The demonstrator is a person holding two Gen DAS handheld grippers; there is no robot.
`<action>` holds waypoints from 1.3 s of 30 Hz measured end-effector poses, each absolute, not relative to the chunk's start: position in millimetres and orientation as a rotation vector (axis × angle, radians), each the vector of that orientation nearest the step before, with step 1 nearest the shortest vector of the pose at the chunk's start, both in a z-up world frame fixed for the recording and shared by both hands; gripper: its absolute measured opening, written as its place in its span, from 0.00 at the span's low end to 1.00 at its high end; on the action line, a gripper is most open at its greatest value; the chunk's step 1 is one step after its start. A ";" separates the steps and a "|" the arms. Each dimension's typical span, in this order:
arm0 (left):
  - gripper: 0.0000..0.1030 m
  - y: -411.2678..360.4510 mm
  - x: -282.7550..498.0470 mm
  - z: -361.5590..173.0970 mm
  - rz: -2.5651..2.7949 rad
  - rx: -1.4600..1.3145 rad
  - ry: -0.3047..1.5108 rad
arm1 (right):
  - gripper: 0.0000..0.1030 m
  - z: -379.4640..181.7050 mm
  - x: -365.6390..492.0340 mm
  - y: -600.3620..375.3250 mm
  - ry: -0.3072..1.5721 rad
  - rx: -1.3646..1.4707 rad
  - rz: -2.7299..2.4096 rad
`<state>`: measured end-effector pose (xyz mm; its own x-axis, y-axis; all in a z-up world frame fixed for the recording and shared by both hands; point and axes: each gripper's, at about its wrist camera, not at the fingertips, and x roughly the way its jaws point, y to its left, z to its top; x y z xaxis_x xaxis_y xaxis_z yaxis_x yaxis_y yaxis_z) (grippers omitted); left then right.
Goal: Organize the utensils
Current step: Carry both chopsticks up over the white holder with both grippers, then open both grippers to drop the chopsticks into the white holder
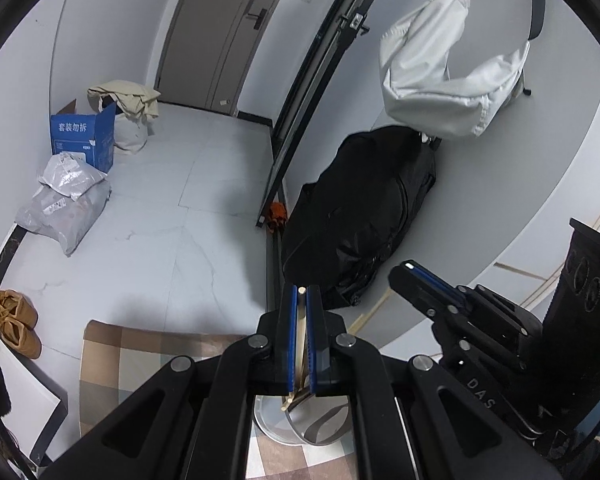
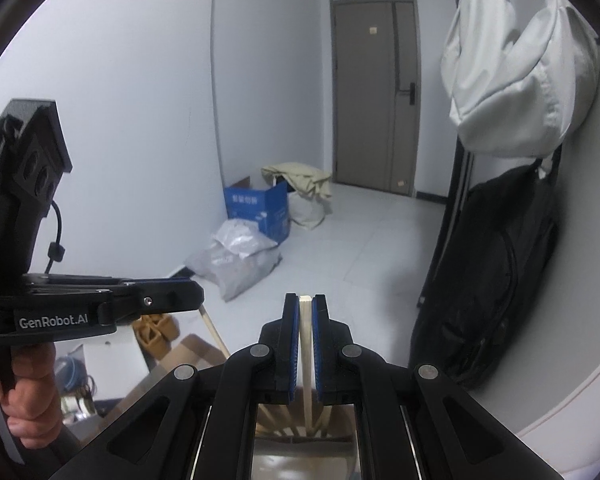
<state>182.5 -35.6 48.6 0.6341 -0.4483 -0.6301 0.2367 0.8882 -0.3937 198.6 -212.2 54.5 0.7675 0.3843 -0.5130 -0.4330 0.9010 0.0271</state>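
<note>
In the left wrist view my left gripper [image 1: 302,292] is shut on a pale wooden chopstick [image 1: 301,328] that runs up between its blue pads. Under it a round white holder [image 1: 274,420] shows more chopstick ends. My right gripper [image 1: 406,270] hovers close by on the right, with a wooden stick [image 1: 370,312] slanting down below it. In the right wrist view the right gripper [image 2: 306,298] is shut on a pale chopstick [image 2: 307,344]. Several chopsticks [image 2: 284,420] fan out beneath it. The left gripper [image 2: 198,290] reaches in from the left, gripped by a person's hand [image 2: 24,392].
A checkered cloth [image 1: 140,360] covers the table under the holder. On the floor are a black bag [image 1: 364,216], a blue box [image 1: 84,136], grey plastic parcels [image 1: 66,204] and brown shoes [image 1: 14,320]. A white bag [image 1: 440,80] hangs on the wall.
</note>
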 end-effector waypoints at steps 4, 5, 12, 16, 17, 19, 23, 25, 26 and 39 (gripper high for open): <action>0.00 -38.7 183.1 41.9 -0.406 -0.275 0.821 | 0.05 39.3 200.0 -213.4 0.583 -0.083 0.440; 0.00 -39.7 183.5 40.1 -0.408 -0.271 0.830 | 0.05 35.8 201.0 -214.4 0.593 -0.079 0.439; 0.05 -39.8 188.5 30.6 -0.421 -0.287 0.901 | 0.07 19.4 202.9 -225.8 0.655 -0.037 0.416; 0.29 -35.2 185.4 35.1 -0.406 -0.294 0.900 | 0.22 26.2 195.7 -235.1 0.636 -0.002 0.394; 0.37 -33.8 183.2 38.0 -0.394 -0.290 0.888 | 0.27 29.2 191.2 -239.0 0.621 0.013 0.386; 0.39 -30.2 178.1 43.8 -0.375 -0.289 0.858 | 0.30 34.8 183.7 -245.4 0.597 0.035 0.373; 0.45 -24.9 167.5 53.0 -0.332 -0.283 0.828 | 0.45 44.2 167.2 -256.0 0.559 0.085 0.347; 0.49 -25.4 160.8 57.6 -0.304 -0.269 0.804 | 0.54 47.5 158.5 -259.4 0.540 0.103 0.331; 0.52 -25.7 156.4 60.0 -0.292 -0.257 0.793 | 0.57 49.4 152.1 -261.5 0.525 0.115 0.325; 0.77 -22.5 103.0 85.4 -0.212 -0.187 0.668 | 0.78 67.6 94.1 -254.7 0.438 0.161 0.319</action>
